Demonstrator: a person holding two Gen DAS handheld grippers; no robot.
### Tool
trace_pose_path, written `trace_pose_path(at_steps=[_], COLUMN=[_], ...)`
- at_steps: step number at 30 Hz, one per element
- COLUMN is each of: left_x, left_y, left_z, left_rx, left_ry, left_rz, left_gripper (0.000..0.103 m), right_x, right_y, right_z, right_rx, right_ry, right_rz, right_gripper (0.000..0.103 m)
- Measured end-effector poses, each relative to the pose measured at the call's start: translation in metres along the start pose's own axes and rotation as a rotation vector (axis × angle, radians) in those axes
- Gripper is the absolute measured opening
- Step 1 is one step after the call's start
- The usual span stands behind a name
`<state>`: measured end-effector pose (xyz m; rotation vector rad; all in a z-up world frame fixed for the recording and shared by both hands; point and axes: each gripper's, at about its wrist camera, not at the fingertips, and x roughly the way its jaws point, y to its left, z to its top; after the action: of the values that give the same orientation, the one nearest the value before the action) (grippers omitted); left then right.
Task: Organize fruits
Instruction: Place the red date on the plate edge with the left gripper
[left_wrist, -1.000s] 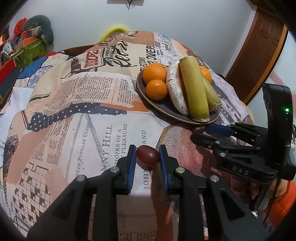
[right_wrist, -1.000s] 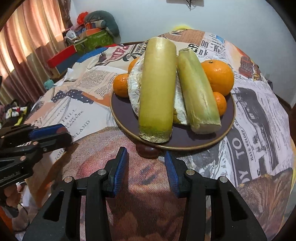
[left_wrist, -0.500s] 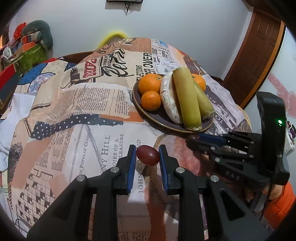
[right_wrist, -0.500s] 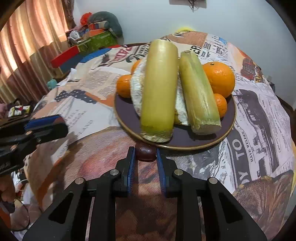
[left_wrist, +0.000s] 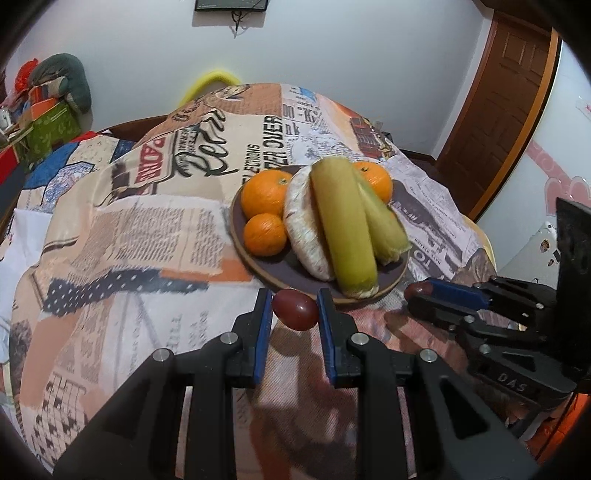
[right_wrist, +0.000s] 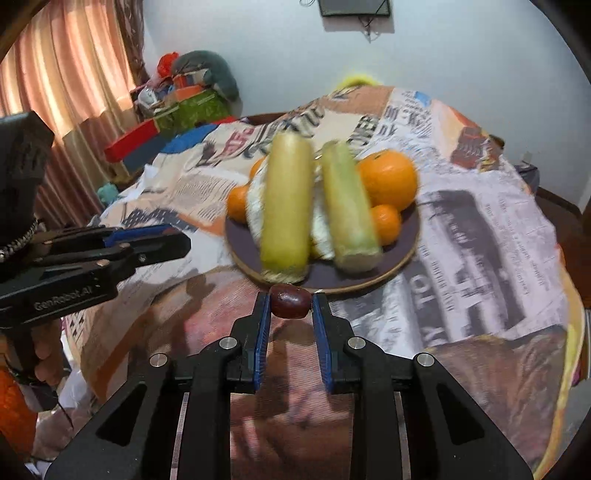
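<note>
My left gripper (left_wrist: 294, 309) is shut on a dark red grape-like fruit (left_wrist: 295, 309) and holds it above the tablecloth just in front of the brown plate (left_wrist: 258, 267). My right gripper (right_wrist: 289, 303) is shut on a second dark red fruit (right_wrist: 289, 303), lifted near the plate's front rim (right_wrist: 332, 286). The plate carries oranges (left_wrist: 265, 192), a pale wrapped loaf-shaped item (left_wrist: 304, 229) and two yellow-green husked corn cobs (left_wrist: 345, 225). The right gripper also shows in the left wrist view (left_wrist: 421, 291); the left gripper shows in the right wrist view (right_wrist: 173, 240).
A newspaper-print cloth (left_wrist: 147, 221) covers the round table. Boxes and stuffed items (right_wrist: 184, 96) are piled beyond the table on the left by curtains (right_wrist: 66, 74). A wooden door (left_wrist: 502, 103) stands at the right. A yellow chair back (left_wrist: 210, 83) rises behind the table.
The right gripper closed on the dark fruit by the plate rim and lifted it. The left gripper, still holding its fruit, rose and moved toward the plate.
</note>
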<state>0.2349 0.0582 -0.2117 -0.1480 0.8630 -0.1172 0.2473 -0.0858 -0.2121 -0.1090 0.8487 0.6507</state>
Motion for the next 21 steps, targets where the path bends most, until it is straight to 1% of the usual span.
trace_pose_path(at_steps=[5,8,15,18,21], left_x=[0.014,0.024,0.043,0.047,0.049], left_y=[-0.009,-0.014,-0.011,-0.010,-0.011], left_z=[0.011,0.016,0.018,0.018,0.018], left_rx=[0.017,0.025,0.010,-0.002,0.003], left_ry=[0.007,0.017,0.052,0.056,0.061], left_rz=[-0.011,-0.017,-0.023,-0.025,-0.016], left_gripper=[0.024,0.024,0.024,0.024,0.024], right_x=[-0.001,0.007,0.017,0.019,0.023], right_y=[-0.011,-0.015,-0.017,-0.017,-0.020], right_z=[0.007,0.009,0.008,0.008,0.008], right_rx=[0.011,0.015,0.007,0.006,0.021], right_ry=[-0.021,-0.014,-0.005,-0.002,0.010], right_rz=[-0.018,-0.019,-0.013,-0.010,-0.005], right_gripper=[0.021,0.021,0.021,0.021,0.024])
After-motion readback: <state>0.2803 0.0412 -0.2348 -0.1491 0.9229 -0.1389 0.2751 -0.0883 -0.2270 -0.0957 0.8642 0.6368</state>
